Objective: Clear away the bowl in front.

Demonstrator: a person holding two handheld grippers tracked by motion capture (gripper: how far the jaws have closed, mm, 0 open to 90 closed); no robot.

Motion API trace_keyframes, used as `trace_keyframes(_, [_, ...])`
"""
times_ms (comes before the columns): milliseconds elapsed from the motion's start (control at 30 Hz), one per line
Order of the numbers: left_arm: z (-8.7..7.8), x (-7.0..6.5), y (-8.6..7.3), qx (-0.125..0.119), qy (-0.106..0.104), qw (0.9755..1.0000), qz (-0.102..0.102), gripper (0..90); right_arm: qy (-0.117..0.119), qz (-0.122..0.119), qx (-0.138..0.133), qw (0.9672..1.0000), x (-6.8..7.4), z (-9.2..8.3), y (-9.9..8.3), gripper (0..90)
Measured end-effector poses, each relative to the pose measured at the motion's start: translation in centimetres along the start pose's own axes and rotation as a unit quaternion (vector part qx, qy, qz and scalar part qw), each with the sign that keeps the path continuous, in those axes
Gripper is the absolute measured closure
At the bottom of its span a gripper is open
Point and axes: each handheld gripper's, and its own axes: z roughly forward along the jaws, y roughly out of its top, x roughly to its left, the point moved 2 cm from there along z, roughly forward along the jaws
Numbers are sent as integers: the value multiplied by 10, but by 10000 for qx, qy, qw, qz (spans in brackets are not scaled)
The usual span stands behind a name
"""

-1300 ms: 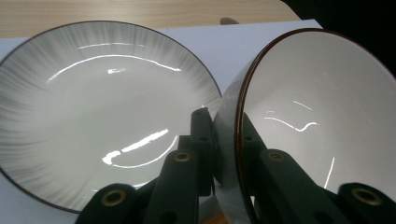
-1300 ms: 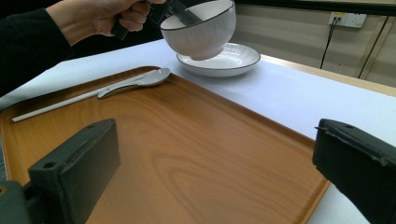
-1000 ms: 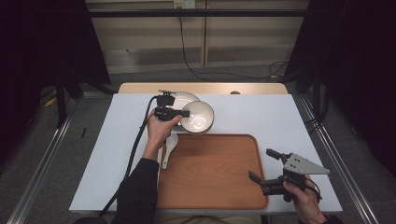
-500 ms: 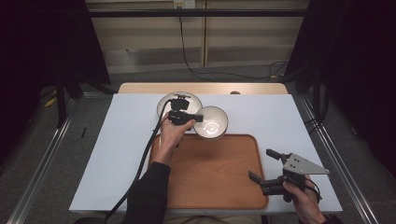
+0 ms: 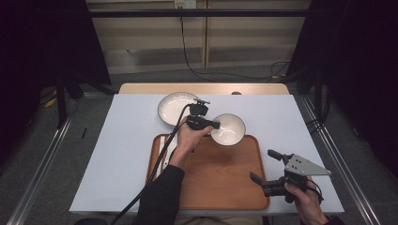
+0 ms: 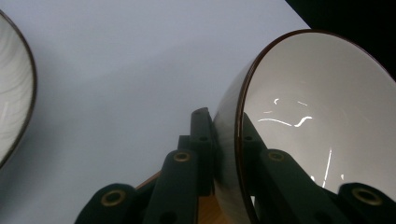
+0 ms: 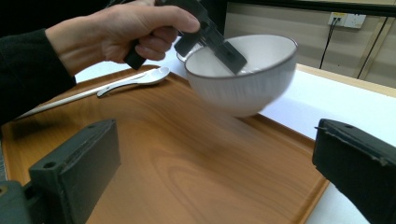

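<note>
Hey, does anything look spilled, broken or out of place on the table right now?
Nothing is spilled or broken. The white bowl hangs tilted over the tray's far edge, its rim pinched by the left gripper. The spoon lies half across the tray's rim.

Our left arm reaches forward over the middle, the sleeve dark to the wrist, its hand wrapped round the left tool (image 5: 213, 124), whose jaws are clamped tight. Our right tool (image 5: 265, 165) sits at the near right, level, jaws spread wide, pointing left.
</note>
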Motion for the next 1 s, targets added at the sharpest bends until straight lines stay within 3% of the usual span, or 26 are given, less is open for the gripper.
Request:
trace_keyframes(133, [9, -5, 0, 124, -49, 9999, 59, 822, 1, 8, -12, 10000, 0, 0, 0, 4])
trace_keyframes(200, [13, -8, -1, 70, -78, 9999, -20, 821, 2, -5, -17, 10000, 0, 1, 0, 4])
trace_keyframes(300, [21, -10, -1, 190, -96, 9998, -53, 822, 5, -1, -27, 10000, 0, 0, 0, 5])
trace_keyframes(367, [25, -12, -1, 222, -55, 9997, 39, 821, 1, 2, -16, 10000, 0, 0, 0, 5])
trace_keyframes(467, [32, -13, 1, 301, -44, 9995, -4, 822, 0, -6, -9, 10000, 0, 0, 0, 4])
trace_keyframes(533, [36, -15, 1, 386, -76, 9992, 104, 822, -4, -9, -25, 10000, 0, 1, 0, 4])
trace_keyframes(633, [44, -19, -3, 437, -168, 9989, 64, 822, -14, -3, -32, 10000, -1, 1, 0, 5])
trace_keyframes(900, [53, -23, -7, 551, -218, 9981, 136, 821, -31, -12, -40, 10000, -1, -1, 0, 4])
trace_keyframes(1000, [55, -25, -8, 544, -121, 9983, 188, 821, 22, -13, -29, 10000, -1, -1, 0, 4])
